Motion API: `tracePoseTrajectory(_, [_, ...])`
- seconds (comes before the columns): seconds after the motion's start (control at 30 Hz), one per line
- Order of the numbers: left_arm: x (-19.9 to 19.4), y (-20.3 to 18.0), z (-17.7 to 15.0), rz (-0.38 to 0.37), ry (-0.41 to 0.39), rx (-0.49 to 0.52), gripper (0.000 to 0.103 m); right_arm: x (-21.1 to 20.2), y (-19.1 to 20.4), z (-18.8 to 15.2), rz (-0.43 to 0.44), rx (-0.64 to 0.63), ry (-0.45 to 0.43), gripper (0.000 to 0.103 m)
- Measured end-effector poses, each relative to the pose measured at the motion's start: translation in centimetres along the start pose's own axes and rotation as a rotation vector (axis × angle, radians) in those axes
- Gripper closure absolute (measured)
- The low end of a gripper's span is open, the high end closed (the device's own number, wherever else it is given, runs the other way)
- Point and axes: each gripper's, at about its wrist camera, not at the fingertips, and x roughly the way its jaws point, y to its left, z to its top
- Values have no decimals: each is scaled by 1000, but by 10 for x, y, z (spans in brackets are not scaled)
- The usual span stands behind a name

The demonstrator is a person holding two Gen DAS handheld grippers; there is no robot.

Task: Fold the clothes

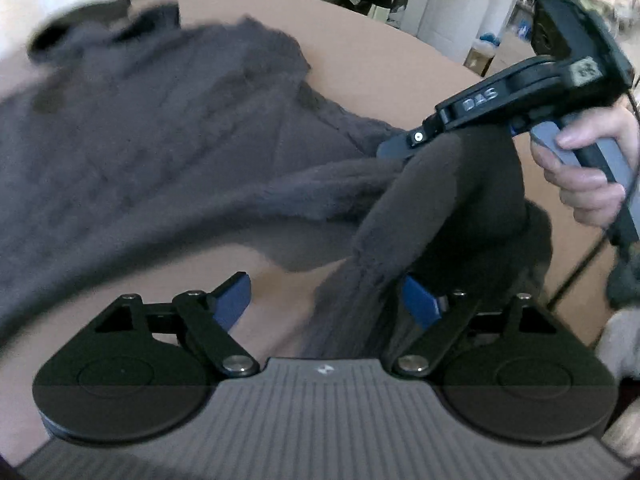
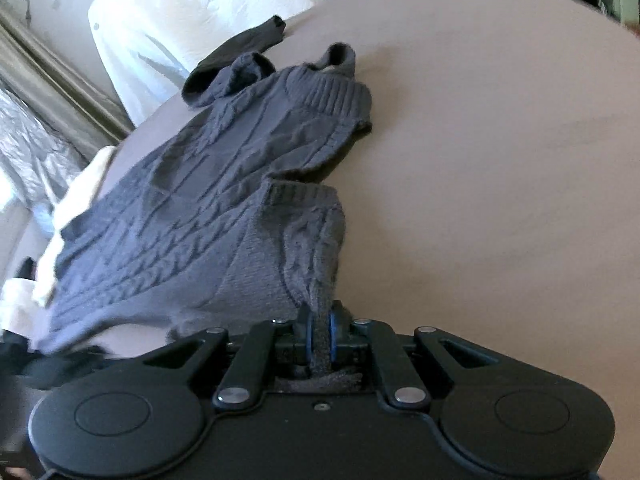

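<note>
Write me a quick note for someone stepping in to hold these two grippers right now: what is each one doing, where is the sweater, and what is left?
Right gripper: shut on a bunched edge of the grey cable-knit sweater.
Left gripper: open; a hanging fold of the sweater lies between its fingers, next to the right-side one, ungripped.
Sweater: mostly spread on the tan table, collar at the far end. A dark sock lies beyond the collar.
Done: one edge lifted.
Left: probably grip with the left gripper, then fold the sweater over and flatten it.

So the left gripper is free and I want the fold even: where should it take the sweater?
Probably the ribbed hem edge of the grey sweater, left of where the right gripper pinches it. Come from the near side, low over the table: that edge lies flat, facing you.
</note>
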Motion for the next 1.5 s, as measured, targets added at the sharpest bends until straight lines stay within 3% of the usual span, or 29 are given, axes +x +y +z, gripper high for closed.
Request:
tracePoseTrajectory(0.07, [7,0,-3,-50,-33,-40,18,0,0,-2,70,2,11,94])
tracePoseTrajectory(0.13, [11,-9,-4,-7,-28,-3,29,-2,5,-4,114,-17,0,92])
tracePoseTrajectory(0.2, [14,-24,-4,122,19,91,75,-4,10,-6,151,-42,-17,92])
tracePoseTrajectory(0.23, [8,-28,-3,150,23,118,87,-5,13,-7,170,-54,-25,92])
tracePoseTrajectory(0.27, [0,-30,-1,158,17,114,90,-6,15,-7,162,-65,-35,92])
tracePoseTrajectory(0.33, [-25,-28,3,234,-19,93,92,-12,20,-7,132,-88,-77,92])
tracePoseTrajectory(0.43, [-76,-17,5,441,-122,84,93,-26,23,-5,157,-95,-174,93])
tracePoseTrajectory(0.6, [-197,28,-12,686,-351,-110,93,-37,37,-1,144,-119,-253,95])
tracePoseTrajectory(0.67, [-239,43,-29,804,-431,-196,93,-35,50,-8,149,-208,-273,95])
tracePoseTrajectory(0.73, [-267,60,-50,855,-479,-313,92,-20,66,-19,128,-300,-205,96])
tracePoseTrajectory(0.8, [-279,83,-73,900,-454,-438,92,-2,77,-30,117,-340,-111,96])
tracePoseTrajectory(0.97, [-255,112,-123,880,-271,-566,93,30,87,-52,121,-351,159,89])
tracePoseTrajectory(1.0, [-248,115,-129,876,-244,-573,93,29,86,-52,113,-357,159,89])
tracePoseTrajectory(1.03, [-242,115,-133,877,-224,-575,93,26,85,-51,104,-355,147,81])
tracePoseTrajectory(1.07, [-238,114,-133,881,-212,-570,93,23,81,-48,108,-330,127,63])
tracePoseTrajectory(1.13, [-237,113,-133,880,-215,-565,93,18,67,-40,134,-237,66,42])
tracePoseTrajectory(1.17, [-238,113,-133,877,-221,-564,93,16,58,-35,149,-171,21,36])
tracePoseTrajectory(1.23, [-243,114,-137,869,-247,-560,93,19,38,-29,165,-35,-31,32])
tracePoseTrajectory(1.4, [-248,123,-144,804,-318,-594,93,46,1,-20,247,237,-102,33])
tracePoseTrajectory(1.43, [-250,125,-145,792,-333,-603,93,51,4,-21,264,237,-110,58])
tracePoseTrajectory(1.47, [-251,125,-145,783,-343,-608,93,58,11,-20,284,209,-90,89])
tracePoseTrajectory(1.5, [-254,123,-144,785,-341,-606,93,58,22,-20,270,166,-84,89])
